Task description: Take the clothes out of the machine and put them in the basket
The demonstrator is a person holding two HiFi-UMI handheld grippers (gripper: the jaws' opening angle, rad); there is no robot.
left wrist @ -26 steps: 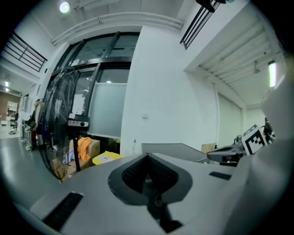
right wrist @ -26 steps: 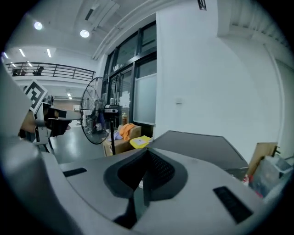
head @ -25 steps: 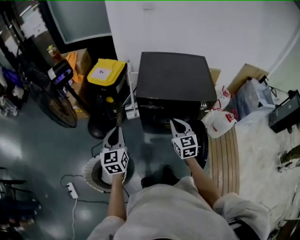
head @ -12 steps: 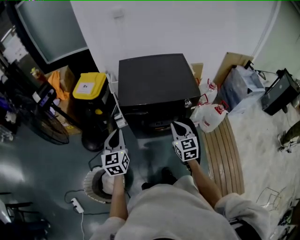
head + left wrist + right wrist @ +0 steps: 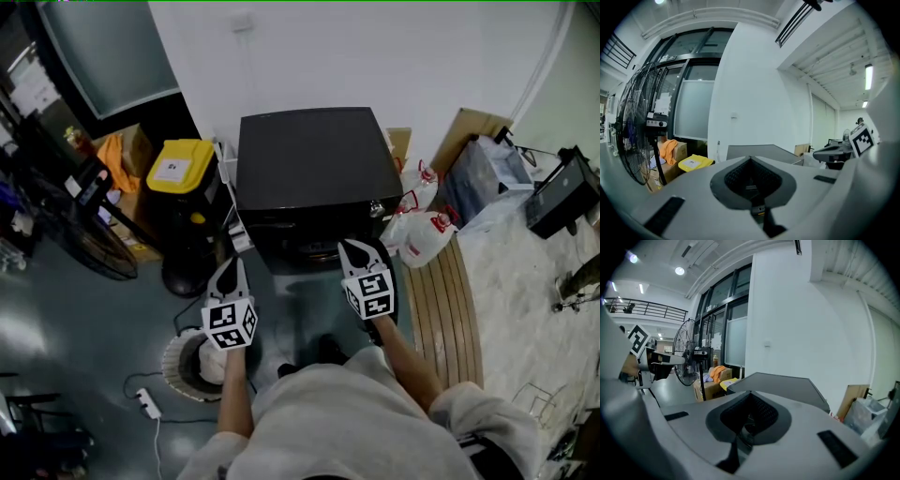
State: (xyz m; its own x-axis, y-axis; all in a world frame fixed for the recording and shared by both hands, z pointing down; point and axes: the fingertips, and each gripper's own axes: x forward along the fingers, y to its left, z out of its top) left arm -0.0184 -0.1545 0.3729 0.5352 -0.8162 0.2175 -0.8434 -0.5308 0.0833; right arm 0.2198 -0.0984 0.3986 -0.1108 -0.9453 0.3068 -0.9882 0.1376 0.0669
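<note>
The machine (image 5: 314, 159) is black, the basket (image 5: 172, 356) white — bin lid (image 5: 181, 165) yellow, cloth (image 5: 114, 159) orange.

- Left gripper (image 5: 228, 270): lower left of centre in the head view. Jaws together, nothing between them, tips pointing up-frame.
- Left forearm (image 5: 235, 398): bare, extended straight up-frame from the body at the bottom edge.
- Right gripper (image 5: 359, 251): lower right of centre. Jaws together, empty, tips pointing up-frame.
- Right forearm (image 5: 401, 354): bare, extended, slanting toward upper left.
- Spacing: grippers side by side, well apart, the right slightly higher in frame.
</note>
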